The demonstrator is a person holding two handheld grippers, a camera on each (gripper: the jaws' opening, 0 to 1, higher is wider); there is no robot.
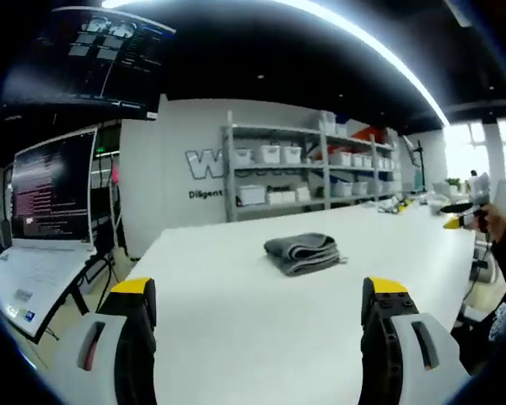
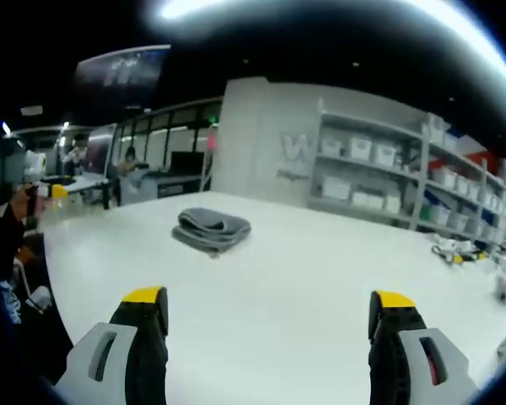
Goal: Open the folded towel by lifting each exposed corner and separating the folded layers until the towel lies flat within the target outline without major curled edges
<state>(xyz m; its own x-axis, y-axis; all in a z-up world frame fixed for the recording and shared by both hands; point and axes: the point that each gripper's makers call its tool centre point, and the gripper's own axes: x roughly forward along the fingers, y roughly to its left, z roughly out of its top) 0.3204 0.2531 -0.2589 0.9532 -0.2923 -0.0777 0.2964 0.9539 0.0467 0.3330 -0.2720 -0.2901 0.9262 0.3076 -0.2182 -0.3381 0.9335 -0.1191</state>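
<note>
A grey folded towel (image 1: 303, 252) lies in a bundle on the white table (image 1: 236, 321), well ahead of my left gripper (image 1: 261, 295), whose yellow-tipped jaws stand wide apart with nothing between them. In the right gripper view the same towel (image 2: 212, 229) sits ahead and left of my right gripper (image 2: 270, 304), which is also open and empty. Both grippers hover above the table's near part, apart from the towel. At the right edge of the left gripper view the other gripper (image 1: 465, 215) appears in a person's hand.
A laptop (image 1: 42, 245) and a monitor (image 1: 88, 59) stand left of the table. Shelves with white bins (image 1: 312, 164) line the back wall. Small items (image 2: 455, 249) lie on the table's far right. A person's hand and sleeve (image 2: 13, 219) show at the left.
</note>
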